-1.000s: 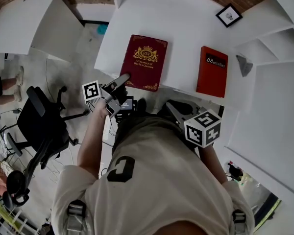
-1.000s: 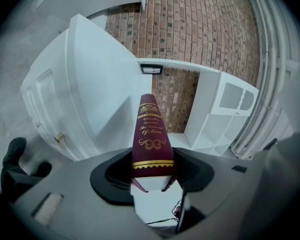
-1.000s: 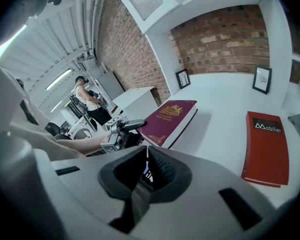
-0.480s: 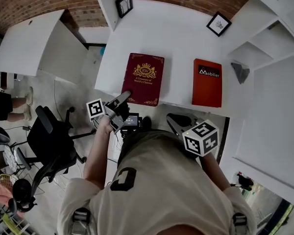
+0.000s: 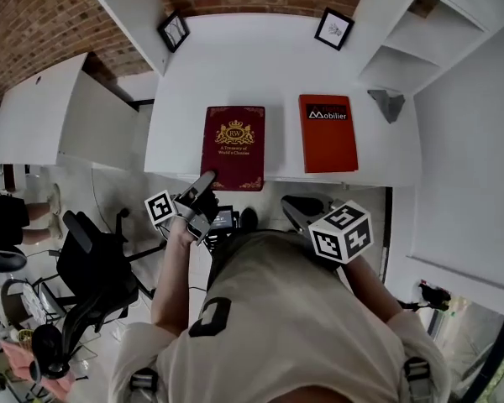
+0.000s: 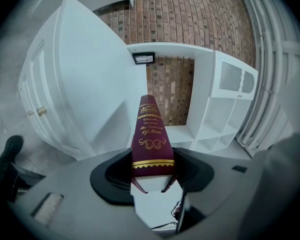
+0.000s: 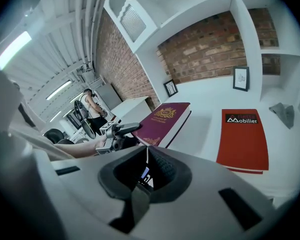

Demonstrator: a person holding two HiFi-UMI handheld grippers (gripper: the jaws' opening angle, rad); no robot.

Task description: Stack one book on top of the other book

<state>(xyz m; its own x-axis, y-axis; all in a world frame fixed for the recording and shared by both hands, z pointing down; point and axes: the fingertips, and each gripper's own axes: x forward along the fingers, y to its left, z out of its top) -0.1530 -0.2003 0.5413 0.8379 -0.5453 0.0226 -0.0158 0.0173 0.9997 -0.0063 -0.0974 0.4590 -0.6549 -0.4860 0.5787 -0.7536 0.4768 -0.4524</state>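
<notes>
One maroon book (image 5: 233, 135) is clamped in left claw (image 5: 207, 180).

— What's lost from the head view?
— My torso (image 5: 277, 309) hides the jaws of my right gripper (image 7: 146, 151); only its marker cube (image 5: 341, 232) shows. My left gripper (image 5: 207, 181) covers the near corner of the maroon book (image 5: 233, 137).
— And further off?
— The framed pictures (image 5: 174, 32) are too small to read, and a person (image 5: 2, 218) is cut off at the left edge.

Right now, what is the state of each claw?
Left claw: closed on the maroon book.
Right claw: closed, holding nothing.
</notes>
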